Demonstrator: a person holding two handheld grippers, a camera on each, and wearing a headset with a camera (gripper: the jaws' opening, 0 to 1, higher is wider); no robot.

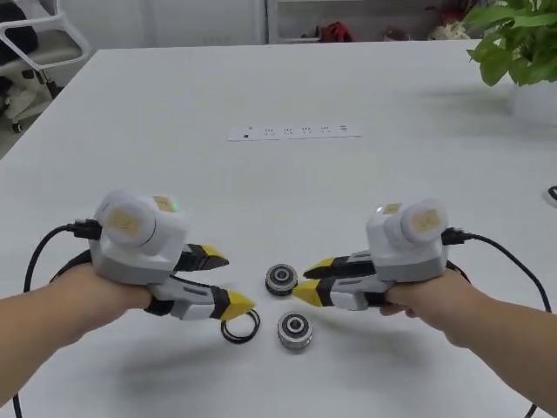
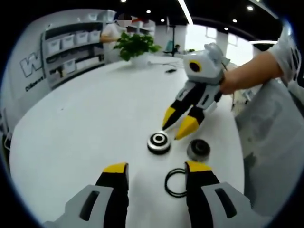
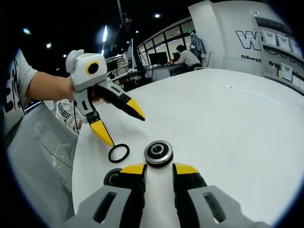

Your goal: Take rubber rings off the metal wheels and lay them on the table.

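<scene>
Rubber ring [image 1: 237, 338], thin black loop

In the right gripper view, one wheel [image 3: 112, 176] is half hidden behind a finger [image 3: 132, 187] of the right gripper [image 3: 159, 169]. In the head view, the upper edge of the ring [image 1: 240, 330] is covered by a finger [image 1: 228, 303] of the left gripper [image 1: 238, 280]. The plant [image 1: 515, 39] and chair [image 1: 35, 39] are cut off by the picture's edges, and the markings on the power strip [image 1: 294, 132] are too small to be read.

Smooth matt white table [image 1: 261, 192], bright shiny metal wheels [image 1: 281, 279], thin matt black rubber ring [image 1: 224, 332]
</scene>
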